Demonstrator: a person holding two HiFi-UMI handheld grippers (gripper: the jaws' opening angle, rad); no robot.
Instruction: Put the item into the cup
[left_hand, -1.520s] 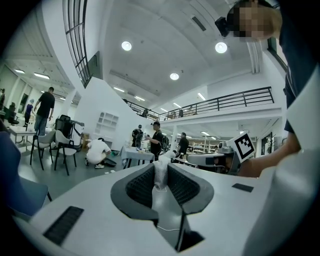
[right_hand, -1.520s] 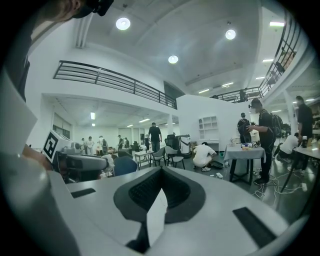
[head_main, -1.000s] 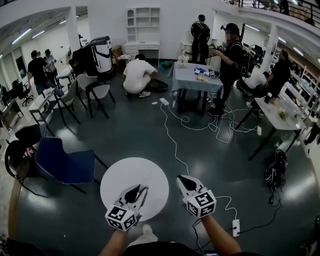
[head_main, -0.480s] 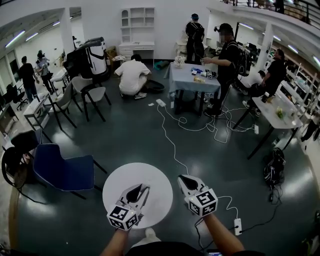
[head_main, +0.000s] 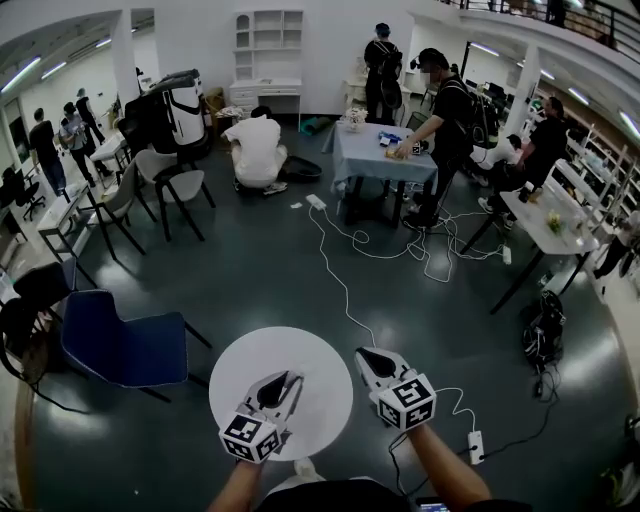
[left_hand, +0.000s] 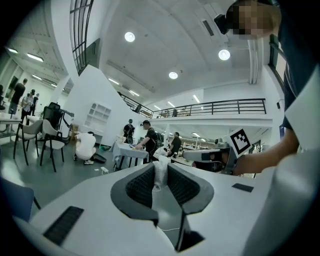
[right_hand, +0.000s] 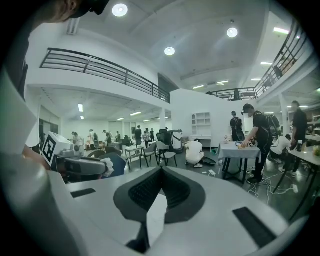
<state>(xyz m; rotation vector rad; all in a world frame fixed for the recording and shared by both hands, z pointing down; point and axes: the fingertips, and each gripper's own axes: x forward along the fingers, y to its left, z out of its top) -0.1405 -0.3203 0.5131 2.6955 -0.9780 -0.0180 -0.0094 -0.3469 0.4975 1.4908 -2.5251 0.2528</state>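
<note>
1. Head view: the left gripper (head_main: 286, 380) is out over the round white table (head_main: 310, 350). The right gripper (head_main: 364, 355) sits just off the table's right edge, above the dark floor. What the left one carries is too small to read here. A blue chair (head_main: 120, 345) stands left of the table. A white cable (head_main: 340, 285) snakes across the floor towards a cloth-covered table (head_main: 385, 155), where a person (head_main: 440, 110) stands.
2. Left gripper view: there it is, a crumpled white item (left_hand: 161, 172), upright between the ribbed pads with the jaws clamped on it. The other gripper shows at the right, its far end cut off by the person's arm.
3. Right gripper view: jaws pressed together, nothing between them. The left gripper shows at the left edge, with a bit of white poking from its tip.
</note>
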